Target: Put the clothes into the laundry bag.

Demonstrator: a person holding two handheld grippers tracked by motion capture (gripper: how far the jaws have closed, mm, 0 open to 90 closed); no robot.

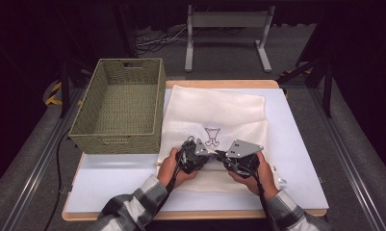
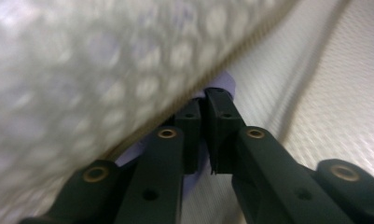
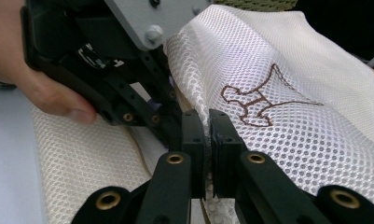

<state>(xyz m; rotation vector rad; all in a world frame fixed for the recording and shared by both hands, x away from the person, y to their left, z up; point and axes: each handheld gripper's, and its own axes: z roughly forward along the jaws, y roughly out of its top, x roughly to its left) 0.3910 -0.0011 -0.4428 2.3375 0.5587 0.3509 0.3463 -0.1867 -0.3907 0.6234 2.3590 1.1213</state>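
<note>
While both tongs (image 3: 208,135) pinch the mesh bag (image 1: 214,113), a wicker basket (image 1: 121,103) sits just left.

You see the white mesh bag (image 1: 214,115) lying flat on the table, brown bone emblem up, beside the basket.

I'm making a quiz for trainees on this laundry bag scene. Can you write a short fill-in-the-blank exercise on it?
1. The white mesh bag bears a brown embroidered ____.
2. The woven basket stands to the ____ of the bag in the high view.
3. The right gripper is shut on the bag's ____ fabric.
4. The person's sleeves have a ____ pattern.

Missing words: dog; left; mesh; plaid
</note>
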